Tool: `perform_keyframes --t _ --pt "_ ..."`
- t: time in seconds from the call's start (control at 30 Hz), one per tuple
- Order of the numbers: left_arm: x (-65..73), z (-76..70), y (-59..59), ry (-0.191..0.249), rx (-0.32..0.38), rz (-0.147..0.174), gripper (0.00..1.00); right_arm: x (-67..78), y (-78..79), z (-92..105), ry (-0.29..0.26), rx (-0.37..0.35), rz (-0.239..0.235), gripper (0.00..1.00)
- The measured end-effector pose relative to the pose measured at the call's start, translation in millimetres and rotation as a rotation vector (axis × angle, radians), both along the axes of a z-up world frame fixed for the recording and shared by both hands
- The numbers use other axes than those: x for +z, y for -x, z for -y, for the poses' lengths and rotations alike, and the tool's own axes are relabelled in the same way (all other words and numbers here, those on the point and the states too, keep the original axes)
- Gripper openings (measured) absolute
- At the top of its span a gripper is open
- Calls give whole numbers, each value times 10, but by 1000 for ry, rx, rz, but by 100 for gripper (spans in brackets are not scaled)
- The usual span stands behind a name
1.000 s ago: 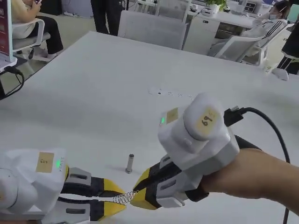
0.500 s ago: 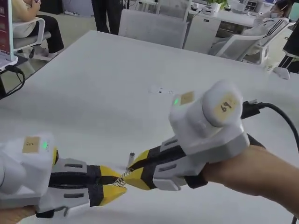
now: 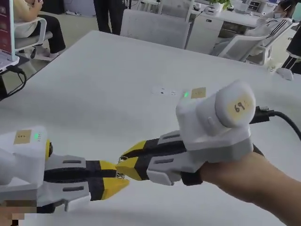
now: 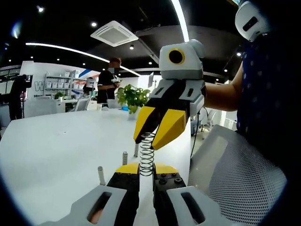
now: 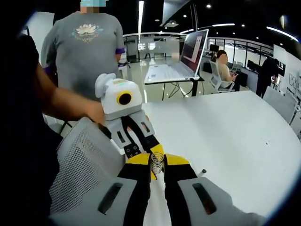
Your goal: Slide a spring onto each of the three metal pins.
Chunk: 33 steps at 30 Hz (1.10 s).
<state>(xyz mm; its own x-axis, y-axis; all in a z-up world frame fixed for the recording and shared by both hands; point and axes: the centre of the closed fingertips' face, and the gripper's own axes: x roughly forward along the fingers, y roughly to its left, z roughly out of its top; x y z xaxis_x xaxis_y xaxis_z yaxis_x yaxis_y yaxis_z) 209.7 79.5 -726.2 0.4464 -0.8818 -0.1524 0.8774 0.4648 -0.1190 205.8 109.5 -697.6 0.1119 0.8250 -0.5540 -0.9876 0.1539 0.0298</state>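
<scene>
- In the left gripper view, our left tool (image 4: pixel 146 168) is pressed onto the lower end of the spring (image 4: pixel 146 151); the coil rises straight from its tips
- Our right tool (image 4: pixel 151 137) comes in from the far side; its tips pinch the spring's other end, so the two tools meet nearly tip to tip over the white counter (image 4: pixel 51 150)
- A nearer pin (image 4: pixel 101 175) and a farther pin (image 4: pixel 125 157) stand upright on the counter, left of the spring and apart from it

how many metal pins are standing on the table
3, in the left gripper view: a near pin, a middle pin, and a far pin just left of the spring.
</scene>
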Motion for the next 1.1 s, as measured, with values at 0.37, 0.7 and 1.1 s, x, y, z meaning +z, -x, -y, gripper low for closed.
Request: perform_keyframes --t 0.37,0.7,1.1 --pt "27 46 -69 4 3 8 2 30 -57 12 -24 -28 11 7" --pt "-23 35 -88 -19 18 28 10 -74 -36 29 -11 -32 29 7" --pt "-40 -28 -100 -20 51 36 23 -68 -91 70 -26 -65 49 7"
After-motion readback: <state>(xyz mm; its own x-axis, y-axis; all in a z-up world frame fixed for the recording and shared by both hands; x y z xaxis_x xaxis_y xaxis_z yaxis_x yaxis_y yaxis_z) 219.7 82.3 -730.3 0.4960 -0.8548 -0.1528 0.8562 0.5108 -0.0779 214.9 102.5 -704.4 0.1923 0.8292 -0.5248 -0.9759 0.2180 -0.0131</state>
